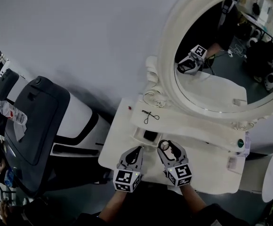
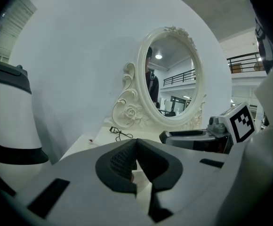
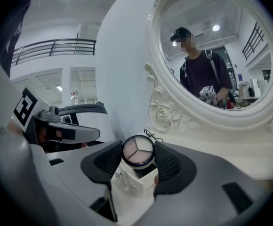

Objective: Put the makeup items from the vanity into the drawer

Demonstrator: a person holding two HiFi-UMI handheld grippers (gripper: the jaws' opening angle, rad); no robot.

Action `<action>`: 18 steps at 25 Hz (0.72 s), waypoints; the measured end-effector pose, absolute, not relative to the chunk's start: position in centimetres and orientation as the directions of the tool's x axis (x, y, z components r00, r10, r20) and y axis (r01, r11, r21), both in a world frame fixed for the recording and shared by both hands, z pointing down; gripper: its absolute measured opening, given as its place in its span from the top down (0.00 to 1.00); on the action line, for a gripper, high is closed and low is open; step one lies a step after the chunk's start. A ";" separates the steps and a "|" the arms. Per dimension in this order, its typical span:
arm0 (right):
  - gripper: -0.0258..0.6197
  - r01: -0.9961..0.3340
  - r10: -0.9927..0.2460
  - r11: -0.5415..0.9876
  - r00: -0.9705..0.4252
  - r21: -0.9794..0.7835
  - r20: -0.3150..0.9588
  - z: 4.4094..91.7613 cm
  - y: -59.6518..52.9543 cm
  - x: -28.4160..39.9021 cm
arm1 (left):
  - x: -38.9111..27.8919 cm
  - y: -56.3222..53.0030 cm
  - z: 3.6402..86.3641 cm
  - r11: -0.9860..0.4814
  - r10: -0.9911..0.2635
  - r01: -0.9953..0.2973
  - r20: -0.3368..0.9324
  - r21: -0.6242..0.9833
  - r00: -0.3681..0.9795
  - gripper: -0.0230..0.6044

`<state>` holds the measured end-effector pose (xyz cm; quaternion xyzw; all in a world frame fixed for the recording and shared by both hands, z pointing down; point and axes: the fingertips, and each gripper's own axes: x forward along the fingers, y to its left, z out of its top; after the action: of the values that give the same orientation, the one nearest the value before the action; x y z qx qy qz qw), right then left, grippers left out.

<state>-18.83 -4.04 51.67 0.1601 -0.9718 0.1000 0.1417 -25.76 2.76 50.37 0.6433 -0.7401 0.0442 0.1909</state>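
Round compact point(image 3: 138, 151): clamped in right gripper point(image 1: 168, 147), poised just above the open drawer point(image 1: 138, 136), not yet inside.
Left gripper point(image 2: 136, 145): clenched, empty.
Eyelash curler point(image 1: 150, 116): on desk point(image 1: 207, 168) behind drawer, outstanding.
Progress: judged early; drawer contents unclear.

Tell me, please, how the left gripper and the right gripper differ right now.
The left gripper is empty, while the right gripper holds a round compact. The left gripper's jaws are pressed together, but the right gripper's jaws stand apart, one clamped on each side of the compact. Both point toward the mirror over the white vanity.
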 end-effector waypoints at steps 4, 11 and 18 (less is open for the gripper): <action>0.59 -0.342 -0.272 0.927 -0.897 -0.157 0.349 53.1 -4.5 -20.0 | -26.3 2.0 51.8 0.162 -0.928 -0.969 0.363 0.189 -0.084 0.94; 0.60 -0.340 -0.238 0.924 -0.871 -0.177 0.429 56.6 -5.2 -22.6 | -27.7 0.7 53.9 0.156 -0.918 -0.968 0.391 0.196 -0.068 0.94; 0.60 -0.339 -0.214 0.922 -0.849 -0.188 0.483 58.9 -5.9 -24.4 | -28.8 0.6 55.6 0.169 -0.907 -0.964 0.415 0.204 -0.072 0.94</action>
<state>-24.37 -5.94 58.90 0.1453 -0.9521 0.1341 0.2331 -28.83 0.57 55.63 0.6414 -0.7293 0.0623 0.2297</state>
